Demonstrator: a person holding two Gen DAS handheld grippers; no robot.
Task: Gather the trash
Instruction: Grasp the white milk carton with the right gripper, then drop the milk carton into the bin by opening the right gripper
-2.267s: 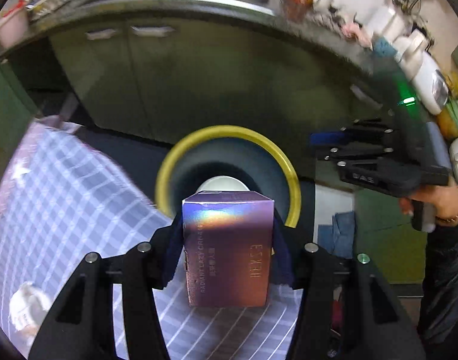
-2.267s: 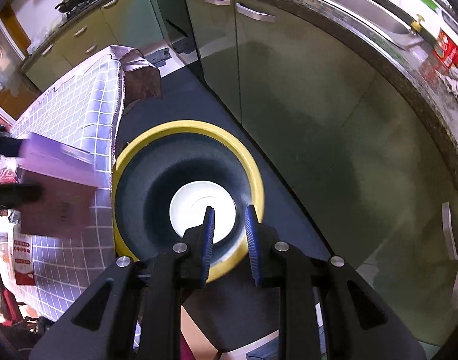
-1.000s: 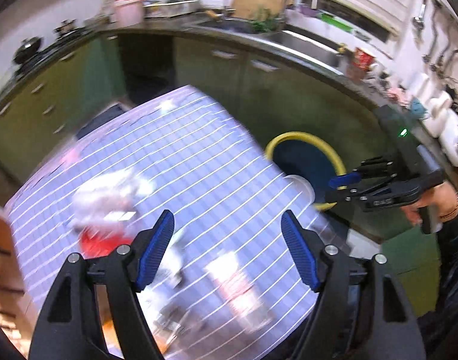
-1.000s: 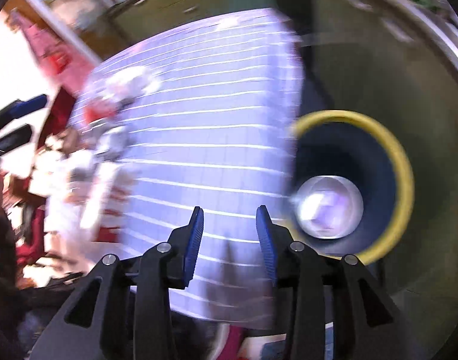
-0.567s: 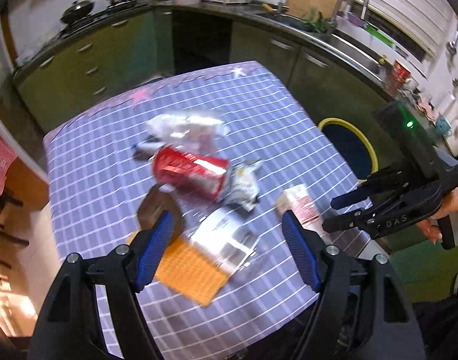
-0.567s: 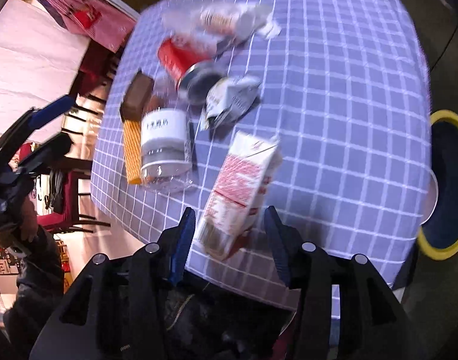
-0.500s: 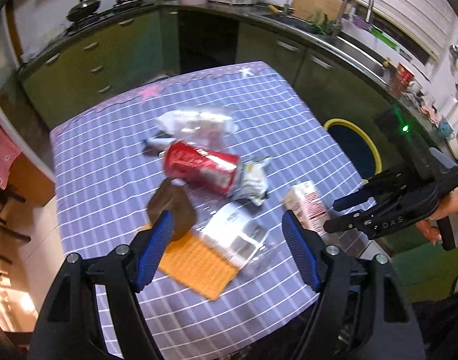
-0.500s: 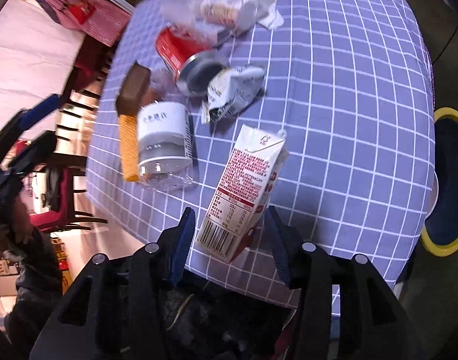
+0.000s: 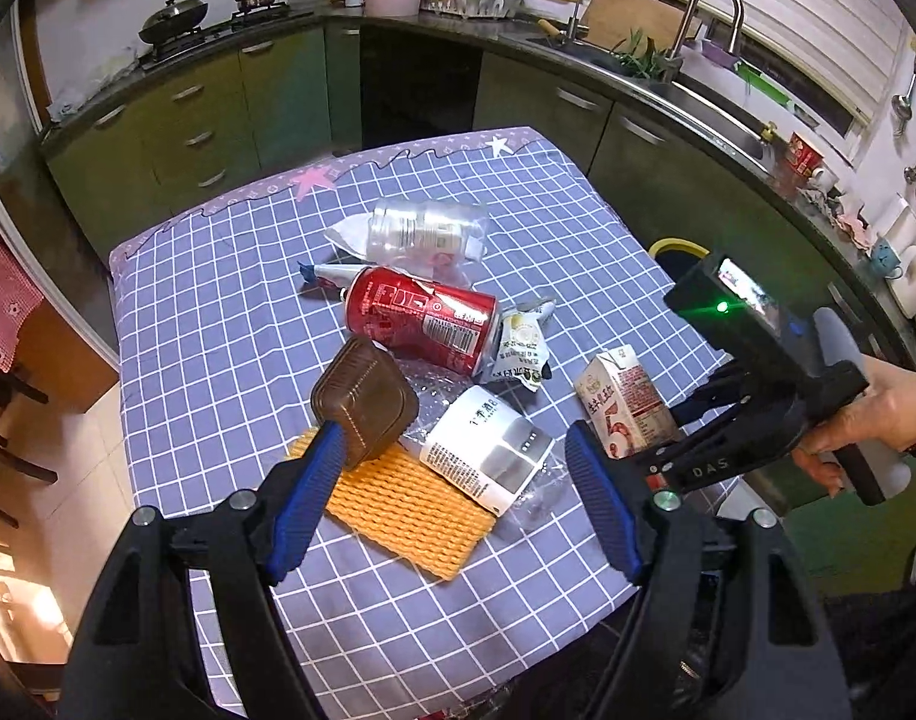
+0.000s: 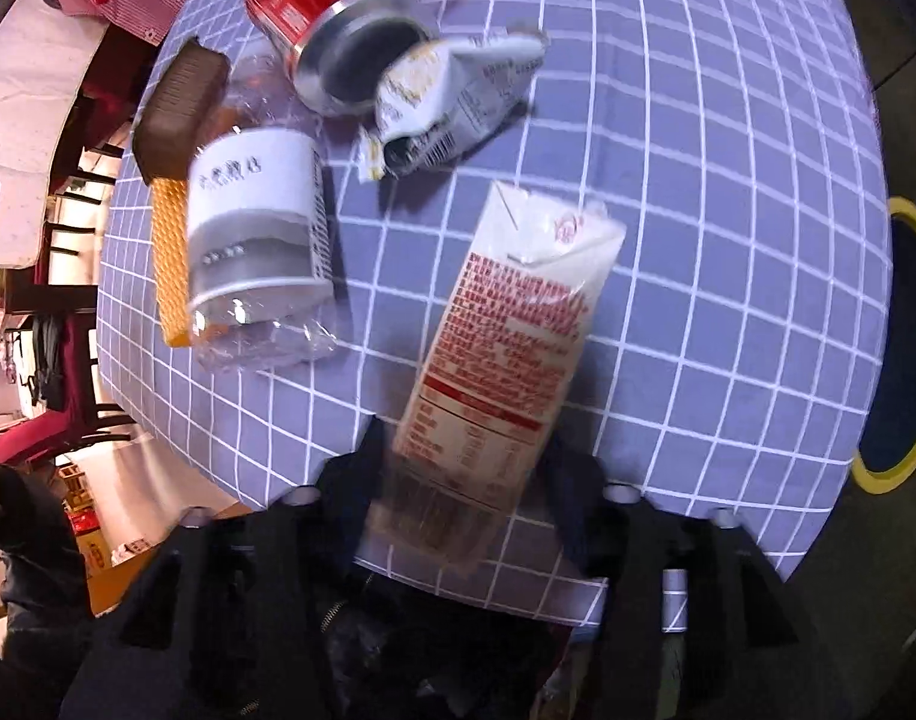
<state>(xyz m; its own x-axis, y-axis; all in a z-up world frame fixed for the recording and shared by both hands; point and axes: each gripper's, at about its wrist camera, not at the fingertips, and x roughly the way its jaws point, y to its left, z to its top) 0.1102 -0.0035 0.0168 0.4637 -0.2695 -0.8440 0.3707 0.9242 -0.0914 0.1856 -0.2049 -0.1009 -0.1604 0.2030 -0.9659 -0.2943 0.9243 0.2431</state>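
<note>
Trash lies on a purple checked table [image 9: 230,324]: a red can [image 9: 422,317], a clear bottle [image 9: 425,232], a crumpled white wrapper [image 9: 521,345], a brown box [image 9: 365,401], an orange foam mat [image 9: 407,510], a white-labelled plastic bottle [image 9: 488,450] and a milk carton [image 9: 623,405]. My left gripper [image 9: 452,501] is open above the near table edge. My right gripper [image 10: 464,483] is open, its fingers on either side of the milk carton [image 10: 506,330], which lies on the table. The yellow-rimmed bin [image 10: 905,348] stands on the floor beside the table.
Green kitchen cabinets [image 9: 230,108] and a counter with a sink [image 9: 692,78] ring the table at the back and right. Chairs [image 9: 8,420] stand at the left. The bin also shows past the table's right edge [image 9: 677,249].
The left gripper dropped the purple box into the bin, then swung back over the table. The right gripper moved from the bin to the milk carton and now straddles it.
</note>
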